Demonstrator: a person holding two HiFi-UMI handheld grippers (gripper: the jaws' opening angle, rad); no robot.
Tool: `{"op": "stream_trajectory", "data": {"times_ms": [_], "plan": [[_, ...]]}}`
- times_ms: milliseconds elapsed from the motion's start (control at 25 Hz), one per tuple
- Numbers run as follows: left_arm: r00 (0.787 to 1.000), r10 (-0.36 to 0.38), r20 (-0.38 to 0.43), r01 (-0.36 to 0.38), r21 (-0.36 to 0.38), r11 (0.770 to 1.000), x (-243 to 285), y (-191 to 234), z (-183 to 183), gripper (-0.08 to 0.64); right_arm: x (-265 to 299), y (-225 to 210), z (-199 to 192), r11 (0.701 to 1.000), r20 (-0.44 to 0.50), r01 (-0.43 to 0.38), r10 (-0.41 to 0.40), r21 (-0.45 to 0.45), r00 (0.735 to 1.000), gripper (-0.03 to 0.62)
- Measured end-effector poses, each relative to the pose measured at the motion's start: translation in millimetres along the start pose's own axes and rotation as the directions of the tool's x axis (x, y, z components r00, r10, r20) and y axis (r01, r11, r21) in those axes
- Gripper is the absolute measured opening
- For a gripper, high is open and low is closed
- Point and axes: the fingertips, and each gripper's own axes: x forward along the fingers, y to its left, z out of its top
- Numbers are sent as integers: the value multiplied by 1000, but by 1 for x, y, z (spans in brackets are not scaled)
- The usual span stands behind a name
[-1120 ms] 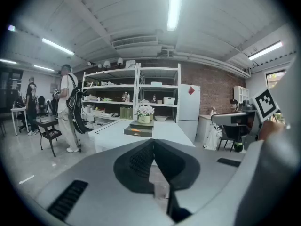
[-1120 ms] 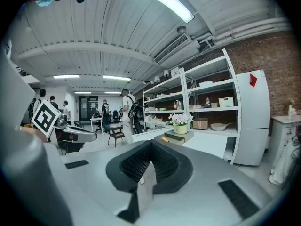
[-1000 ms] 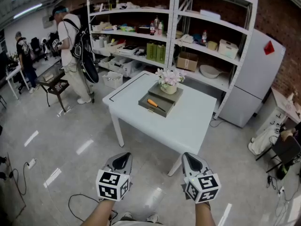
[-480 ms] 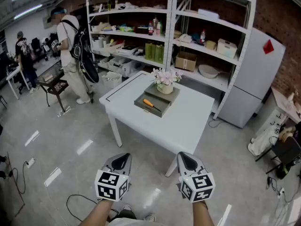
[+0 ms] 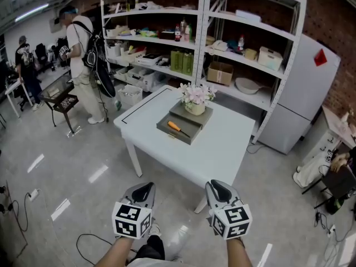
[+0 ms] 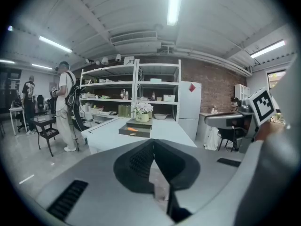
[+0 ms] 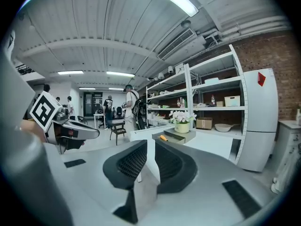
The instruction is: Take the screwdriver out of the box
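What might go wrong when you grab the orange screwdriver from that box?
The flowerpot stands right behind the screwdriver, so the right gripper, whose empty jaws have just been opening, might knock it over while reaching in. The screwdriver lies flat in the shallow box; the jaws could slip off it or shove the box across the table.

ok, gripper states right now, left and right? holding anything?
Left gripper: closed, nothing in it.
Right gripper: slightly open, has just been opening, nothing between its jaws.
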Motion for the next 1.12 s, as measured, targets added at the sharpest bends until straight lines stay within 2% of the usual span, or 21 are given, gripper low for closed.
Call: {"op": "stream_trajectory", "data": {"times_ms": [600, 1120], "plan": [[999, -22, -23, 21, -39, 999, 88, 94, 18, 3, 124, -16, 11, 1000, -58, 14, -14, 7, 998, 86], [998, -58, -31, 56, -63, 996, 139, 180, 36, 3, 222, -14, 29, 999, -111, 47, -45, 10, 993, 123]]}}
